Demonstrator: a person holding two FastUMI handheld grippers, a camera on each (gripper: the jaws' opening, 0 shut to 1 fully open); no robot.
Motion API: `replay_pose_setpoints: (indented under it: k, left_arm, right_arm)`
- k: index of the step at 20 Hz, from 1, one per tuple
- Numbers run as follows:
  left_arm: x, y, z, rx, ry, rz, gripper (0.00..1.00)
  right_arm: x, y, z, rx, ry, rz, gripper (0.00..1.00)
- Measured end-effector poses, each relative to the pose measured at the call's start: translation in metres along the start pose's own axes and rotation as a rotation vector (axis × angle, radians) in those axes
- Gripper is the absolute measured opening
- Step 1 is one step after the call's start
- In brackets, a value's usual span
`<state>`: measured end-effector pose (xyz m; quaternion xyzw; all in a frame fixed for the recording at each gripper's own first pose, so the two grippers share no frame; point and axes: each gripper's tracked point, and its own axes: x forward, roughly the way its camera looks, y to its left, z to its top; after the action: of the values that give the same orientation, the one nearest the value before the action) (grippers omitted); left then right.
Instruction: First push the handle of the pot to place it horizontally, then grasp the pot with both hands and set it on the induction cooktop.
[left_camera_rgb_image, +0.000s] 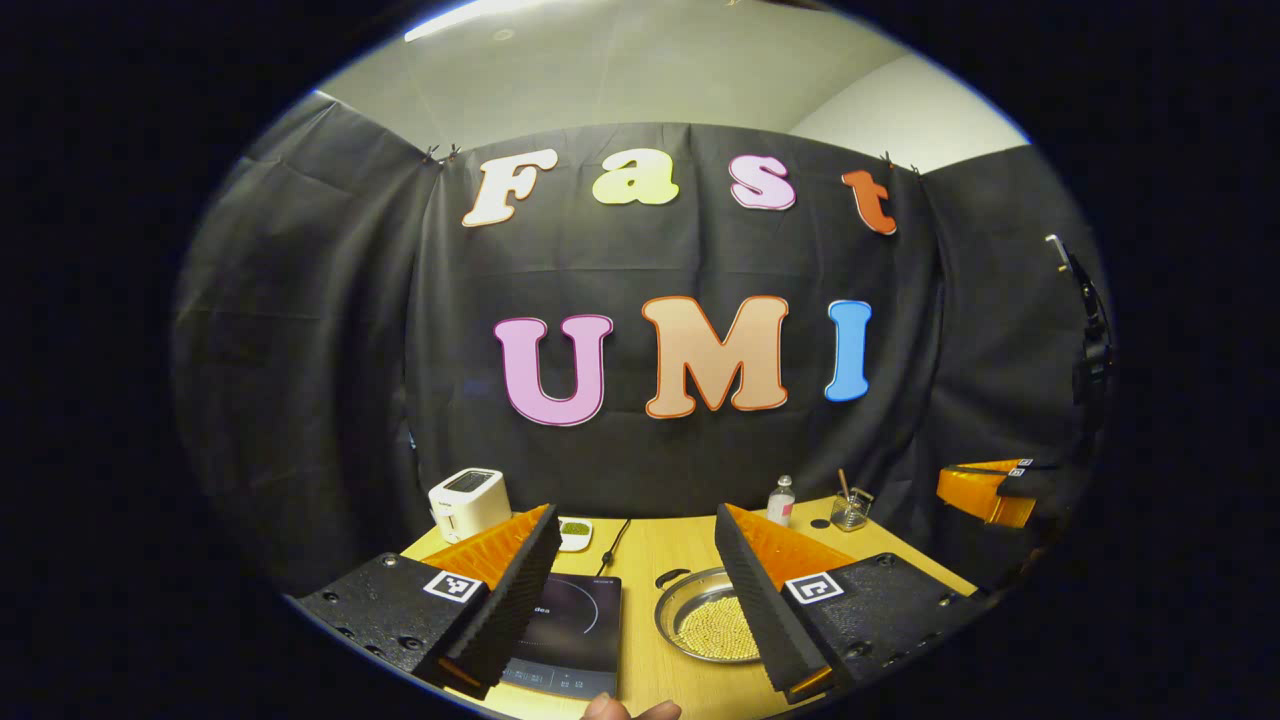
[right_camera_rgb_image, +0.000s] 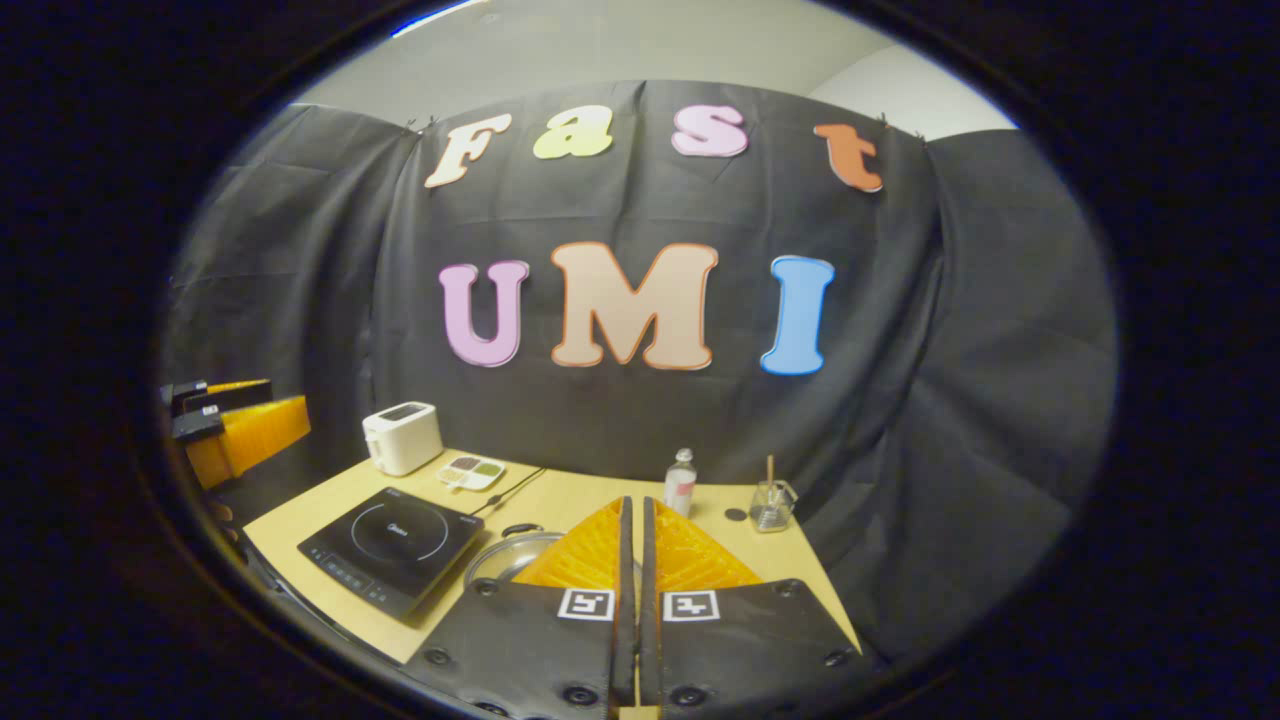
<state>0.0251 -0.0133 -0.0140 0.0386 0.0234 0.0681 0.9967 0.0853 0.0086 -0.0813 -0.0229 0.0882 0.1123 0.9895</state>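
Pot (left_camera_rgb_image: 708, 615) sits right of the cooktop (left_camera_rgb_image: 570, 630), below both raised grippers. Right gripper (right_camera_rgb_image: 632, 515), fingers together, hovers nearer; left gripper (left_camera_rgb_image: 635, 535) spread apart.

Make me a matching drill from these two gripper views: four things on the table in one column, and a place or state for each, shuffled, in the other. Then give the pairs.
Things
1. pot
2. induction cooktop
3. toaster
4. left gripper

Places or states
A. white, at the table's far left corner, by the cloth wall
B. fingers spread wide apart
C. flat black slab, nothing on it
D. on the bare tabletop beside the cooktop, small yellowish beads inside

Pairs: 1-D, 2-C, 3-A, 4-B
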Motion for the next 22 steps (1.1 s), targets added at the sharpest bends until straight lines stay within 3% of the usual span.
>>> replay_pose_setpoints:
  k: [2,3,4,5,7,8,10,11,17,18,20,22]
  left_arm:
    - [0.001,-0.009,-0.003,-0.005,0.027,0.041,0.94]
    - [0.000,-0.013,-0.006,-0.009,0.045,0.062,0.94]
    - [-0.001,-0.015,-0.010,-0.005,0.065,0.083,0.90]
    - [-0.003,-0.016,-0.011,0.004,0.078,0.105,0.99]
    - [-0.009,-0.016,-0.012,0.027,0.097,0.145,0.91]
    - [-0.011,-0.018,-0.014,0.035,0.103,0.160,0.95]
    - [-0.016,-0.021,-0.019,0.047,0.130,0.172,0.91]
    - [-0.017,-0.022,-0.022,0.047,0.142,0.175,0.95]
    - [-0.033,-0.012,-0.040,0.033,0.221,0.257,0.93]
    - [-0.036,-0.010,-0.041,0.029,0.228,0.269,0.93]
    - [-0.038,-0.005,-0.044,0.020,0.240,0.293,0.97]
    - [-0.039,-0.003,-0.043,0.015,0.245,0.306,0.95]
  right_arm:
    - [0.006,0.021,-0.033,0.051,0.095,0.165,0.00]
    - [0.010,0.023,-0.048,0.058,0.125,0.210,0.00]
    - [0.015,0.022,-0.063,0.054,0.153,0.245,0.01]
    - [0.022,0.023,-0.082,0.047,0.189,0.278,0.01]
    - [0.029,0.030,-0.113,0.049,0.252,0.351,0.01]
    - [0.032,0.034,-0.127,0.048,0.280,0.387,0.00]
    - [0.040,0.045,-0.159,0.034,0.348,0.444,0.03]
    - [0.041,0.048,-0.175,0.028,0.389,0.465,0.00]
    - [0.029,0.075,-0.267,-0.047,0.598,0.583,0.03]
    - [0.030,0.077,-0.276,-0.058,0.626,0.591,0.00]
    - [0.032,0.080,-0.297,-0.091,0.692,0.597,0.03]
    - [0.036,0.080,-0.308,-0.111,0.727,0.584,0.03]
